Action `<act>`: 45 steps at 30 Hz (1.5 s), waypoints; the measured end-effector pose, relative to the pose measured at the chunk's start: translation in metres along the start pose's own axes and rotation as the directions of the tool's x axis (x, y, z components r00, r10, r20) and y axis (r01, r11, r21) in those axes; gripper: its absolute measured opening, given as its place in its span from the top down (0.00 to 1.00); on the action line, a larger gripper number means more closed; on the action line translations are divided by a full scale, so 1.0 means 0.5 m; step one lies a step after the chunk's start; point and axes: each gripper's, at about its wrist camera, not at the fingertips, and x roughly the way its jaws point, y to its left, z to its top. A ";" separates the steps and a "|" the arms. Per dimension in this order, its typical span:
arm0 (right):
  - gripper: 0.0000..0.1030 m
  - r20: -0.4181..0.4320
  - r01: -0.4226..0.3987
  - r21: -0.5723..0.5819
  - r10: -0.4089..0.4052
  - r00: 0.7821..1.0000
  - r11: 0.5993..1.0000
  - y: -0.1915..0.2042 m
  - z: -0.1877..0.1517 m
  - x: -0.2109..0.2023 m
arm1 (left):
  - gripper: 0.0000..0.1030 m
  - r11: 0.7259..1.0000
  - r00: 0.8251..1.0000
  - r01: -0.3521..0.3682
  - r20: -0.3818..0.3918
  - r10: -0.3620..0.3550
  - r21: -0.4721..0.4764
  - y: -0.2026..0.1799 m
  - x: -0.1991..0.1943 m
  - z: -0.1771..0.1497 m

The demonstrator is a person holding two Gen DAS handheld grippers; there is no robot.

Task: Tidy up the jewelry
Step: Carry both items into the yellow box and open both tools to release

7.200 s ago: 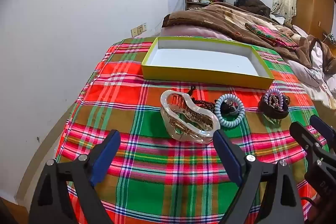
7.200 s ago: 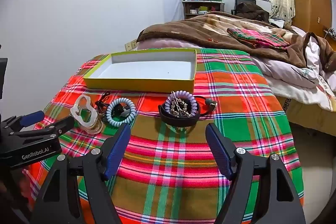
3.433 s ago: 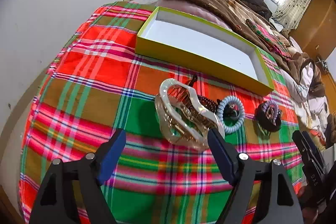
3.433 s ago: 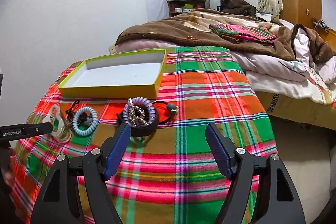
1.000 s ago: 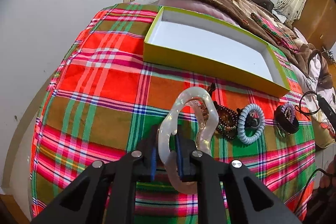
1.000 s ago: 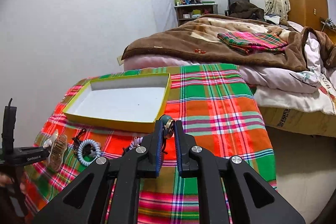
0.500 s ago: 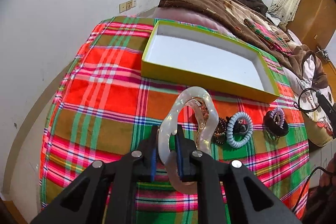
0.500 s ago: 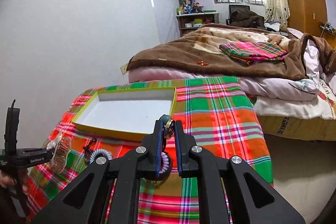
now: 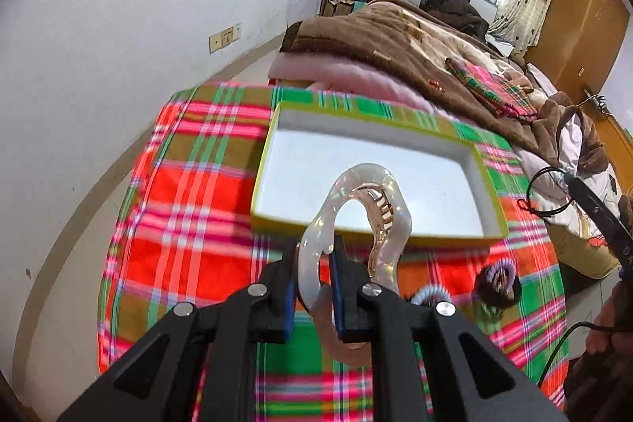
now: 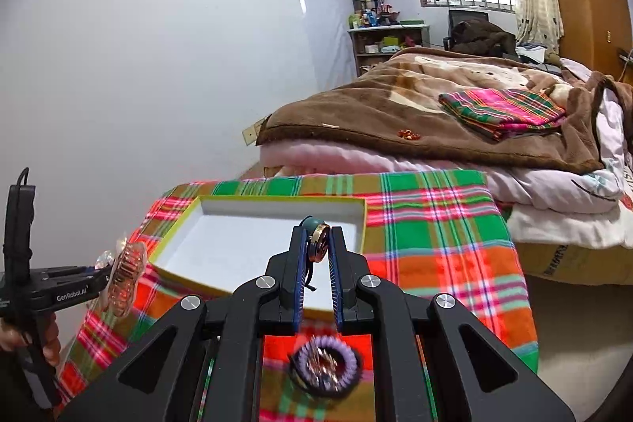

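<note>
My left gripper (image 9: 314, 252) is shut on a large clear hair claw clip (image 9: 389, 220) and holds it in the air in front of the yellow box (image 9: 259, 184). The clip also shows in the right wrist view (image 10: 126, 273). My right gripper (image 10: 317, 238) is shut on a black hair tie with a teal bead (image 10: 312, 223), raised near the box's (image 10: 174, 240) front edge. The tie's loop shows in the left wrist view (image 9: 542, 192). A purple coil tie on a black band (image 10: 324, 366) lies on the plaid cloth below it. A blue coil tie (image 9: 429, 291) lies there too.
The box is white inside and holds nothing. The plaid cloth (image 9: 190, 224) covers a low surface next to a white wall (image 9: 99, 26). A bed with a brown blanket (image 10: 415, 105) lies behind. The cloth drops off at the right edge (image 10: 522, 283).
Both grippers have risen and moved forward toward the box, each carrying its item. The box now fills more of both views.
</note>
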 end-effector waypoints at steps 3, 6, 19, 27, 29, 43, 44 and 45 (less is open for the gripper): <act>0.89 -0.020 0.004 -0.014 -0.005 1.000 1.000 0.007 0.020 0.032 | 0.85 1.000 1.000 0.016 -0.001 -0.016 0.000 -0.001 0.018 0.028; 0.89 -0.045 0.003 -0.020 -0.004 0.999 1.000 0.008 0.040 0.071 | 0.85 1.000 1.000 0.026 0.000 -0.026 0.011 -0.004 0.042 0.052; 0.89 -0.212 -0.018 0.020 0.022 0.977 1.000 -0.001 0.056 0.248 | 0.85 0.998 0.995 0.065 -0.073 -0.065 -0.002 -0.009 0.172 0.122; 0.89 -0.255 0.003 0.007 -0.001 0.967 1.000 -0.007 0.053 0.297 | 0.85 0.999 0.994 0.048 -0.102 -0.048 -0.001 -0.008 0.219 0.132; 0.89 -0.270 0.017 -0.002 -0.017 0.963 1.000 -0.012 0.051 0.310 | 0.85 0.999 0.994 0.034 -0.108 -0.034 -0.003 -0.005 0.227 0.132; 0.89 -0.315 0.098 -0.141 -0.138 0.939 0.985 -0.001 0.033 0.352 | 0.83 1.000 0.992 -0.015 -0.128 0.018 0.025 -0.001 0.253 0.139; 0.89 -0.312 0.104 -0.152 -0.148 0.939 0.983 0.001 0.032 0.353 | 0.82 1.000 0.991 -0.015 -0.129 0.018 0.027 -0.001 0.253 0.139; 0.89 -0.310 0.107 -0.159 -0.153 0.939 0.981 0.002 0.032 0.353 | 0.81 0.999 0.991 -0.016 -0.132 0.020 0.028 -0.001 0.254 0.140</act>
